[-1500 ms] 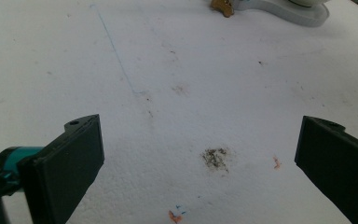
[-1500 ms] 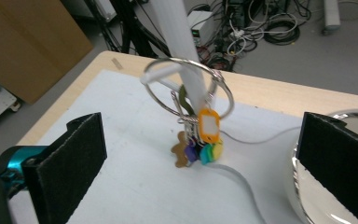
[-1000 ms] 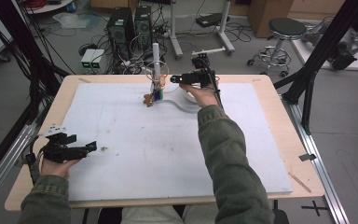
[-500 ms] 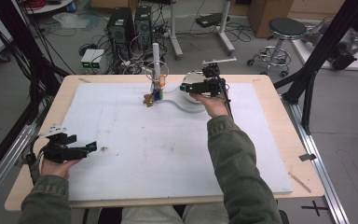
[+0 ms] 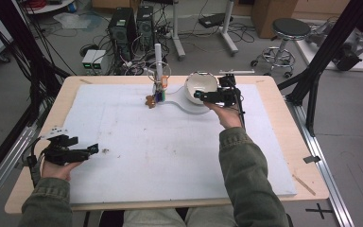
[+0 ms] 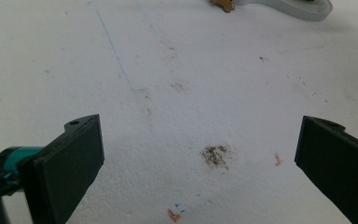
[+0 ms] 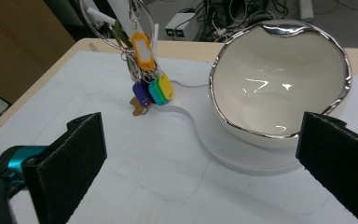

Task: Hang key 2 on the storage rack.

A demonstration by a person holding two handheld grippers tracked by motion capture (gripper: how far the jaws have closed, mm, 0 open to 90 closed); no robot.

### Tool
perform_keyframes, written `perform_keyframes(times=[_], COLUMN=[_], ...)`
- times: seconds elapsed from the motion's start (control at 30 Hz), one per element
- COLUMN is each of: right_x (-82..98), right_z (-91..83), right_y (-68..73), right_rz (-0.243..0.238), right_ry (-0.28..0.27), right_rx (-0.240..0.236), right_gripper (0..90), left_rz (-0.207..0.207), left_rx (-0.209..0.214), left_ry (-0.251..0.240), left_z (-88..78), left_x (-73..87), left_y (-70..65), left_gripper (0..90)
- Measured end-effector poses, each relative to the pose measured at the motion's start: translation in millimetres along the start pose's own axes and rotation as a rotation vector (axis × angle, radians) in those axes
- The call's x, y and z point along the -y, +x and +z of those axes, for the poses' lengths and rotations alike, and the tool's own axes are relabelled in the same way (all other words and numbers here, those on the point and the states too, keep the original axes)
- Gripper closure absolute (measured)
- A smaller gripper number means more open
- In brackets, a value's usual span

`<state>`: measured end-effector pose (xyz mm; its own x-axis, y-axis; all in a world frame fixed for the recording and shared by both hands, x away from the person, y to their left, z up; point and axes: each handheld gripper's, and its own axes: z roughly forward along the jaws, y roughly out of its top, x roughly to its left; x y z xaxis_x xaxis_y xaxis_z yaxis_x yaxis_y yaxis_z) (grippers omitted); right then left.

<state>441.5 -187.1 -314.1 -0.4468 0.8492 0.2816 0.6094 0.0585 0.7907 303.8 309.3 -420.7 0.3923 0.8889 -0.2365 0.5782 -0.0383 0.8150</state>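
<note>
A white bowl [image 5: 200, 85] with a silver rim rests tilted on a flat white base [image 5: 185, 107] at the back of the table. In the right gripper view the bowl [image 7: 279, 79] lies straight ahead, its mouth facing me. Left of it, a key ring with coloured tags [image 5: 159, 93] hangs from a white upright post [image 5: 158, 56]; the tags [image 7: 151, 88] are orange, purple, green and yellow. My right gripper [image 5: 197, 95] is open just in front of the bowl, holding nothing [image 7: 200, 163]. My left gripper [image 5: 94, 148] is open over the board near the left edge [image 6: 200, 163].
A white foam board [image 5: 170, 156] covers most of the wooden table [image 5: 288, 113]. It has a dark smudge [image 6: 214, 155] in front of the left jaws, and small coloured marks. Black frame posts stand at both sides of the table.
My right gripper has moved right and slightly toward me, from beside the hanging tags to in front of the bowl. The left gripper has stayed put.
</note>
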Motion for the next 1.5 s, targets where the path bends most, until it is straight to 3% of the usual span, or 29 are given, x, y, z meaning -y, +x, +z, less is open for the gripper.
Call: perform_keyframes(times=[0.57, 1.07, 1.5], right_x=[24.5, 60.1, 83.1], right_z=[-17.5, -33.8, -44.5], right_y=[-21.7, -45.2, -53.6], right_rz=[-0.014, 0.023, -0.007], right_ry=[-0.011, -0.057, -0.076], right_rx=[0.048, 0.067, 0.077], right_gripper=[0.7, 0.7, 0.8], left_rz=[0.004, 0.008, 0.007], left_rx=[-0.005, -0.008, -0.013], left_ry=[0.003, 0.004, -0.002], left_z=[-0.5, -1.3, -2.9], left_x=[0.2, 0.6, 1.0], left_y=[-1.3, -2.8, -2.8], left_gripper=[1.7, 1.7, 1.7])
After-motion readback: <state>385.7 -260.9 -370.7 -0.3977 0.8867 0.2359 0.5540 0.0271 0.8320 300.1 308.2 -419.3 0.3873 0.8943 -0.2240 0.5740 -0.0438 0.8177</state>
